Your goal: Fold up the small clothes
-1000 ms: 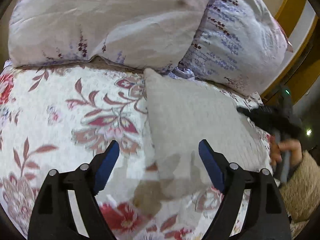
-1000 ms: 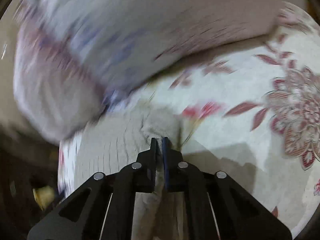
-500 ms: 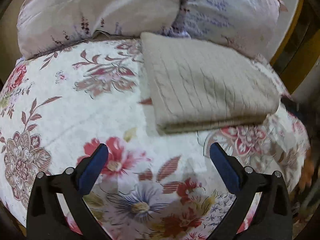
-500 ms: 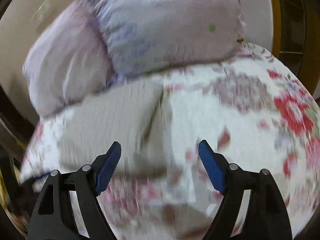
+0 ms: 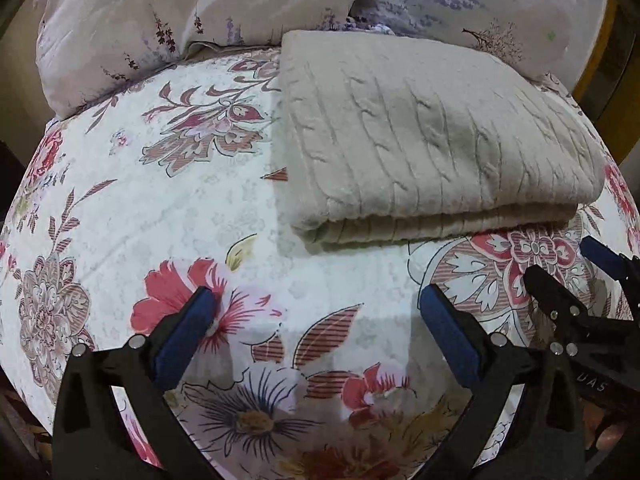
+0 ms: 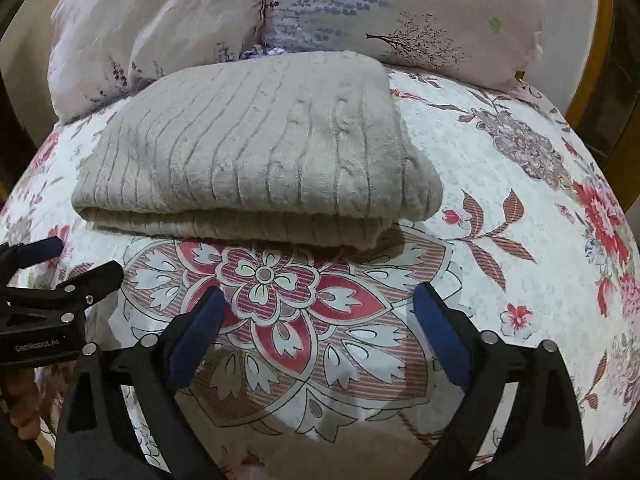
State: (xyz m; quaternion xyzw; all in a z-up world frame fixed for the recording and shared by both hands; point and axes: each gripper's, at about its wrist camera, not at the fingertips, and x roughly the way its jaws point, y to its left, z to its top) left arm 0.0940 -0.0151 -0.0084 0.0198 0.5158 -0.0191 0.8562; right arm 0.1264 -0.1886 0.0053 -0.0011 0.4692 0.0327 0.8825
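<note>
Left wrist view: lying folded on the floral bedspread (image 5: 248,208), a beige cable-knit garment (image 5: 432,140), long axis running left to right across the bed, doubled edge facing the camera, far edge touching the two pillows (image 5: 192,12) at the head. Knit ribs running away toward the pillows. Hovering over the bare bedspread on the near side, well apart from the garment, the left tool (image 5: 316,316), blue pads spread wide and gripping nothing. Showing at the right edge, the right tool (image 5: 560,264), fingers apart and empty.

Right wrist view: sitting left of centre on the bedspread (image 6: 500,208), the same garment (image 6: 256,152), long axis again crosswise, stacked layers showing along the near edge, rounded fold at the right end. Resting against the pillows (image 6: 400,8) behind. Hanging above a large red flower motif just short of the near edge, the right tool (image 6: 320,308), pads wide apart, holding nothing. Reaching in from the left edge, the left tool (image 6: 76,260), one blue pad and one black finger separated, touching no cloth.
</note>
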